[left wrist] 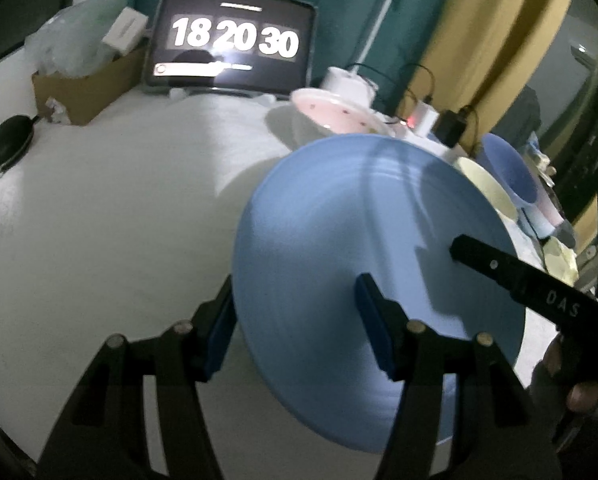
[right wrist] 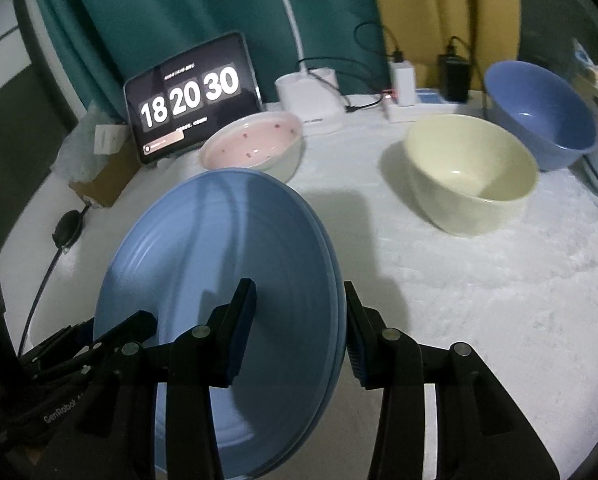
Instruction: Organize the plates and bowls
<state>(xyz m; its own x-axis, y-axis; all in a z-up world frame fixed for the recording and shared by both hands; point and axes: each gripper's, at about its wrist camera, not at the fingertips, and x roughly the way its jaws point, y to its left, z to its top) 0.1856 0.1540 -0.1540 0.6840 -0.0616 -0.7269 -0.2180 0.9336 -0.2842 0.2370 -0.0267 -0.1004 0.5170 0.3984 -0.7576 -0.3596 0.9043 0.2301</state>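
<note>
A large light blue plate (left wrist: 351, 240) (right wrist: 219, 264) is held tilted above the white table; in the right wrist view its right edge looks doubled, so it may be two stacked plates. My left gripper (left wrist: 295, 320) straddles the plate's left rim, fingers spread on either side. My right gripper (right wrist: 301, 316) straddles the right rim with a gap at the pads. The right gripper's finger also shows in the left wrist view (left wrist: 499, 268). A pink bowl (right wrist: 255, 148), a cream bowl (right wrist: 471, 172) and a blue bowl (right wrist: 539, 116) stand behind.
A tablet clock (right wrist: 191, 96) reads 18 20 30 at the back. A white lamp base (right wrist: 311, 96), chargers and a power strip (right wrist: 419, 108) line the back edge. A cardboard box (left wrist: 87, 88) and a black round object (left wrist: 7, 144) sit at the left.
</note>
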